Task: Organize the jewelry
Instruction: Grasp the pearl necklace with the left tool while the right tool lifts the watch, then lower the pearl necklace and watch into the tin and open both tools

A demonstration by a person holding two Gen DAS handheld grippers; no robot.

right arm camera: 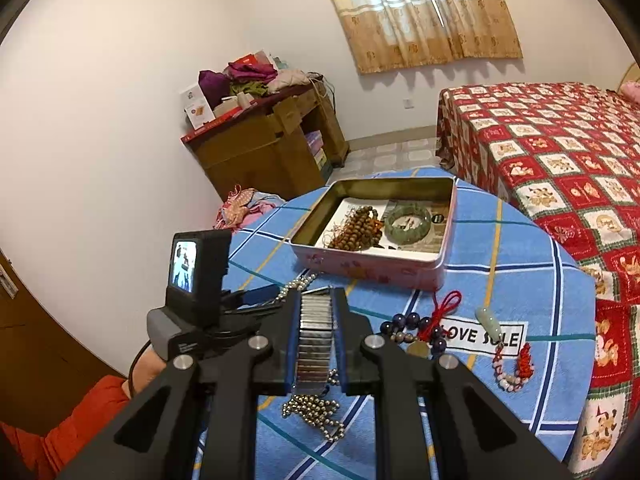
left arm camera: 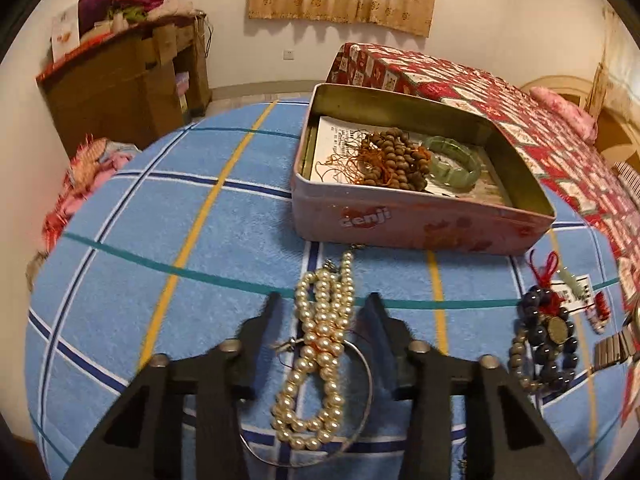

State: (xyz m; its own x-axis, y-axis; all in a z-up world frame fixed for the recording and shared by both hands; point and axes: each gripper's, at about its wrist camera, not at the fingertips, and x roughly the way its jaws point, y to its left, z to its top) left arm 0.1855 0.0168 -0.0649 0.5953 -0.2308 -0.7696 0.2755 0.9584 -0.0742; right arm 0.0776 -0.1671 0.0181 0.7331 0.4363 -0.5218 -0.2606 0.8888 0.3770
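An open pink tin [left arm camera: 400, 220] stands on the blue checked cloth [left arm camera: 160, 220] and holds brown wooden beads [left arm camera: 396, 158] and a green jade bangle [left arm camera: 454, 162]; the tin also shows in the right wrist view [right arm camera: 372, 268]. My left gripper [left arm camera: 322, 302] is open, its fingers on either side of a pearl necklace [left arm camera: 320, 344] that lies on the cloth with a thin silver bangle [left arm camera: 366, 400]. My right gripper [right arm camera: 316, 298] is shut on a silver metal link bracelet [right arm camera: 316, 336], above a silver ball-bead chain [right arm camera: 316, 408].
Dark bead bracelet [left arm camera: 548, 344] with red cord, a jade pendant [right arm camera: 492, 322] on a card and a small pink bead bracelet [right arm camera: 510, 372] lie to the right. A red quilted bed [right arm camera: 560, 152] stands right, a cluttered brown desk [right arm camera: 264, 140] behind.
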